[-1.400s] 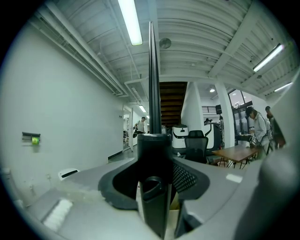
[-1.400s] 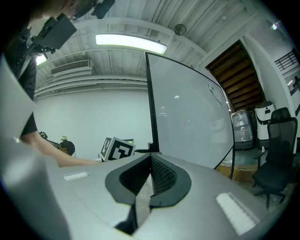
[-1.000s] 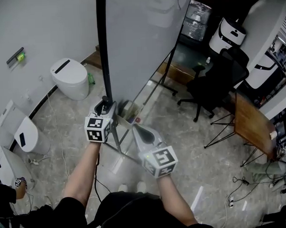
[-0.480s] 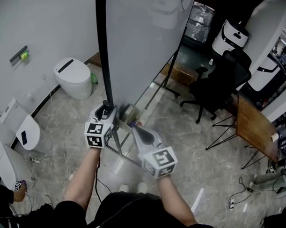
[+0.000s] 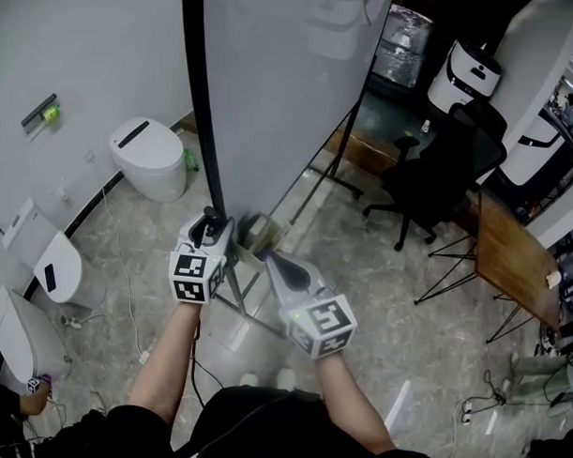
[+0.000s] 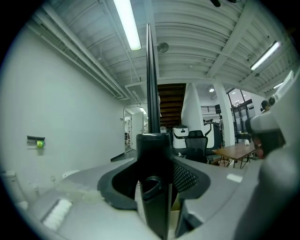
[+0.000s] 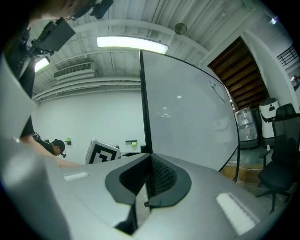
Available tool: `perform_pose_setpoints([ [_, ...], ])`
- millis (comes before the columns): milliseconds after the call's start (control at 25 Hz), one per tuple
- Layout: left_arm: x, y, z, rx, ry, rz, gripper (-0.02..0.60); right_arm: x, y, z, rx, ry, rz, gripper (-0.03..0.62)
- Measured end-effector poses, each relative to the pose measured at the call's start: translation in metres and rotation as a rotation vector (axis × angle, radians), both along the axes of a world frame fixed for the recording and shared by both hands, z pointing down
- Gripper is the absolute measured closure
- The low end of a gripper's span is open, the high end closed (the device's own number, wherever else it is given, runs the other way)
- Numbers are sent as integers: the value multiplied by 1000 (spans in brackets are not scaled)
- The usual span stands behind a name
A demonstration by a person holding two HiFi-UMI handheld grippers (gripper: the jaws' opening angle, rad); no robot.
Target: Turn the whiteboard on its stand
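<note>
The tall whiteboard (image 5: 291, 82) stands on its wheeled stand right in front of me, its black side frame (image 5: 200, 104) running straight up. My left gripper (image 5: 211, 224) is shut on the lower end of that frame; in the left gripper view the black bar (image 6: 151, 93) fills the gap between the jaws (image 6: 153, 187). My right gripper (image 5: 269, 259) points up at the board's bottom edge, just right of the left one, shut with nothing seen between its fingers. The right gripper view shows the white board face (image 7: 187, 108) beyond the closed tips (image 7: 149, 159).
White toilets (image 5: 148, 158) (image 5: 53, 269) stand along the left wall. A black office chair (image 5: 435, 181) and a wooden table (image 5: 508, 258) are at the right. The stand's legs (image 5: 331, 165) spread over the marble floor. Cables lie at the lower right.
The board's black side frame has shifted slightly left at the top. My left gripper stays clamped on it; the right gripper has hardly moved.
</note>
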State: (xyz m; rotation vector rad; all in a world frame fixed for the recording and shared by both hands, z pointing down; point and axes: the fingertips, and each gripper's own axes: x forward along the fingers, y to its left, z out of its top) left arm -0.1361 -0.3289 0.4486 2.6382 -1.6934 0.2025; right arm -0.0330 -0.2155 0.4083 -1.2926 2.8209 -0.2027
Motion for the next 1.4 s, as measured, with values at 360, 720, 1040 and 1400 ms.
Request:
perform_pose_setpoints([
  [360,-1,20,-15,37,-10,-30,305,1,2,-3,11,-6,-24,586],
  [720,-7,49,-23,53,12,-49,318,19,10,-5,17,-7,8,586],
  [1040,28,70,-39,80,21,39,406,48,14,-2,21,-16,81,586],
  [1400,64,86,-34,68,79,102,505,81,26,-8,34,-14,161,586],
])
